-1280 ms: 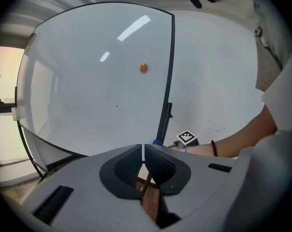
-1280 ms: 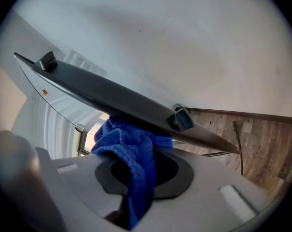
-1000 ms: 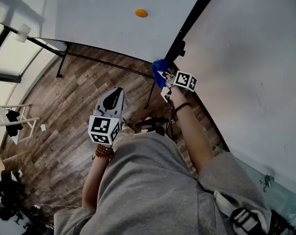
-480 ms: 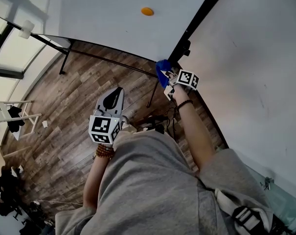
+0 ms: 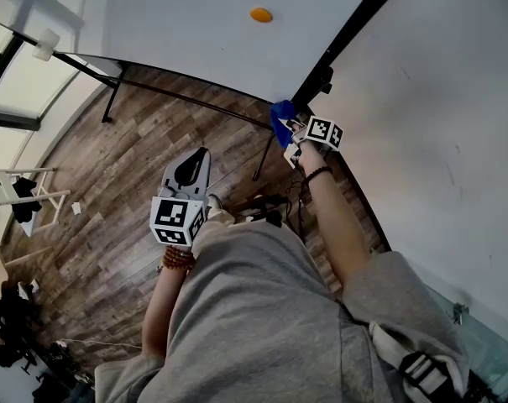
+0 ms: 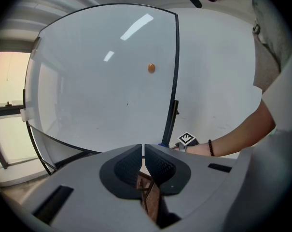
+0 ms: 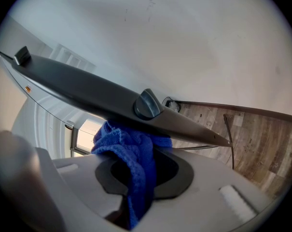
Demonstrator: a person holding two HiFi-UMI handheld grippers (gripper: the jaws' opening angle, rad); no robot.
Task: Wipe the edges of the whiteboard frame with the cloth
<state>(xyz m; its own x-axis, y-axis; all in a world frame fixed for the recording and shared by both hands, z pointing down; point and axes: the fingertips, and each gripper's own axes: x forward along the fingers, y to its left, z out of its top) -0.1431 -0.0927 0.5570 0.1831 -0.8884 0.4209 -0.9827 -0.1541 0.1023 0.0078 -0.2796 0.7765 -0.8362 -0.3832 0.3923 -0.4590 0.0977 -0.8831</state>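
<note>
While cloth (image 7: pixel 124 139) touches frame (image 7: pixel 78 88), right hand-held gripper (image 7: pixel 136 170) clamped

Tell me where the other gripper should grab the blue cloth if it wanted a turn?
Probably the puffy bunch of the cloth sticking out above the right hand-held gripper, which is shut on its lower part. Come in from the side, under the whiteboard frame, because the frame sits right against the cloth's top and blocks that way.
</note>
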